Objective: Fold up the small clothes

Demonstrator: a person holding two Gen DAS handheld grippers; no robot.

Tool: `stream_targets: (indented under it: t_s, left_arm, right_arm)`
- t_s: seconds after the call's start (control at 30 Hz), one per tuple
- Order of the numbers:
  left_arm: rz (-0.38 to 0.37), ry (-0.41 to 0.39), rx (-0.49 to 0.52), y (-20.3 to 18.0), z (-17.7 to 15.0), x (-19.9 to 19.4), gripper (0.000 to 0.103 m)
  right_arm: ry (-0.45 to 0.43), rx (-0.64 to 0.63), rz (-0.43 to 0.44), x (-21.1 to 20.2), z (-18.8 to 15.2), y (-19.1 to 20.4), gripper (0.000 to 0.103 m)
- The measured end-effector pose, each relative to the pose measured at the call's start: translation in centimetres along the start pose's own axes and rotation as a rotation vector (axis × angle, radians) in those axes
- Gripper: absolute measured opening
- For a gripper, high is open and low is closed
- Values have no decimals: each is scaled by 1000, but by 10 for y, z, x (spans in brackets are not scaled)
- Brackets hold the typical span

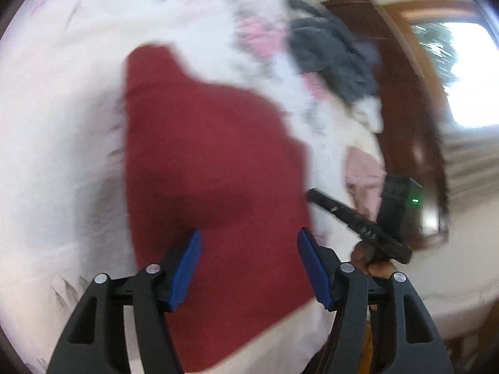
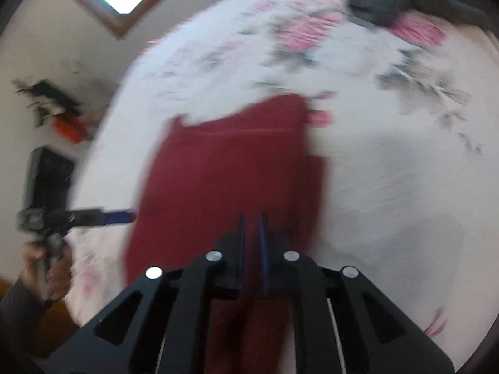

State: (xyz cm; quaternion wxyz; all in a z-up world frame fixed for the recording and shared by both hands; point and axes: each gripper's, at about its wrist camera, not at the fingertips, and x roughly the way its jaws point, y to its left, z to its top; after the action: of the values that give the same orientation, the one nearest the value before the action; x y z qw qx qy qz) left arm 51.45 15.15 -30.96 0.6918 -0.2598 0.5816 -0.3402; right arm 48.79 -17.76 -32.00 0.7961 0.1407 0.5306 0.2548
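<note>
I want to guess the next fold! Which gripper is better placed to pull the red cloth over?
Probably the right gripper: it looks shut on the red cloth. The left gripper is open, holding nothing.

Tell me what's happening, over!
Left tongs open above red cloth. Right tongs nearly shut; grip unclear. Grey clothes pile far off, nothing blocking.

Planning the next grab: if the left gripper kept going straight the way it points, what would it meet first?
Most likely the red cloth. The left gripper is open, its blue fingers straddling the cloth, which lies on the flowered bedsheet right ahead. The picture is blurred, so the depth is uncertain.
</note>
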Motion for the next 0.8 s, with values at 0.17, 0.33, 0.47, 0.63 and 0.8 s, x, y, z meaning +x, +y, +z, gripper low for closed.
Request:
stream_targets:
  t_s: [0.17,0.33,0.47,0.63,0.8]
  left_arm:
    - [65,69,79,-9,-27,25,63]
    - [103,39,84,-10,-35,27,65]
    - [83,20,94,-16,-50,14,68]
    - [26,-112,24,-16,-76,-19,81]
    - [56,-144,-152,37,-103,-44,86]
  right_arm:
    - [80,-54,-50,18,-34,-8,0]
    - [-1,-1,-18,-19,-37,-6,3]
    - [42,-4,70,-24,-56,0,4]
    - [61,81,17,-16,-71,-26,0]
    - [-32,251,120,-49,-84,-60,13]
